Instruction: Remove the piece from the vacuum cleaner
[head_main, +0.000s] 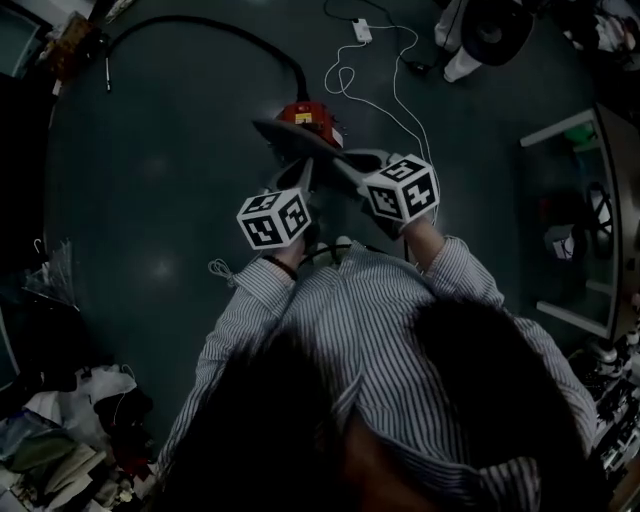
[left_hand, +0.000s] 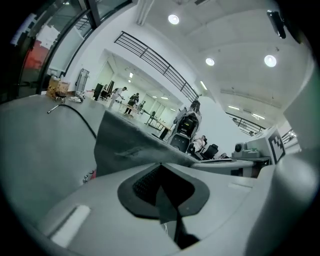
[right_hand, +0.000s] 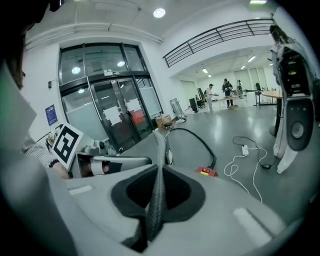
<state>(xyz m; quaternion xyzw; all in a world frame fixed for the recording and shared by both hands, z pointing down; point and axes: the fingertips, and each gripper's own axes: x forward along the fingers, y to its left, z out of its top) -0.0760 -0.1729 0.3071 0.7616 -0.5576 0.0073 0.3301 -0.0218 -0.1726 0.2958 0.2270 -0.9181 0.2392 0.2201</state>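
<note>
Two tools shared one hold: the left gripper (left_hand: 161, 172) and right gripper (right_hand: 159, 172) were each clamped on the thin grey piece (head_main: 300, 140), mid-frame by the red vacuum cleaner (head_main: 310, 115). Uneven pulling would likely slip its edge free.

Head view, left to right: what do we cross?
Clutter pile → left gripper → right gripper → metal shelf unit. Skipped because they overlap the grippers: red vacuum cleaner, grey piece.
</note>
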